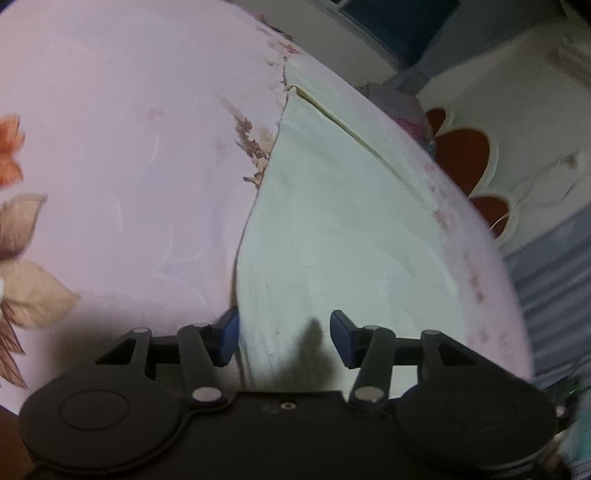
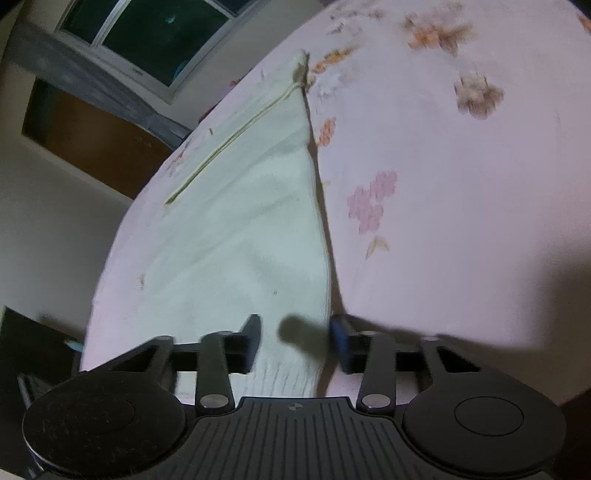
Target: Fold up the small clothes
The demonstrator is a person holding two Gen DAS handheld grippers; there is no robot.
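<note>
1. We see a pale, mint-white knit garment (image 1: 332, 229) lying flat on a pink floral bedsheet (image 1: 122, 155), close to the bed's curved far edge. Its weave looks soft and finely ribbed, with a ribbed cuff-like hem (image 2: 284, 373) at the near end in the right wrist view.
2. A thin yellowish seam line (image 1: 354, 129) runs diagonally across the cloth toward its far corner.
3. The left tongs (image 1: 284, 338) stand partly spread over the garment's near edge – one blue pad (image 1: 227, 336) sits right at the cloth's side border, the other over the fabric. We cannot tell whether either pad touches it.
4. The right tongs (image 2: 297, 341) are also partly spread, straddling the narrow hem end – fabric lies between the pads, but no pinch shows.
5. The sheet spreads broad and smooth on the garment's inner side, printed with orange and pink flowers (image 2: 371, 201).
6. Beyond the bed edge we see a white scalloped cloth (image 1: 517, 147) and a dark window (image 2: 155, 33).
</note>
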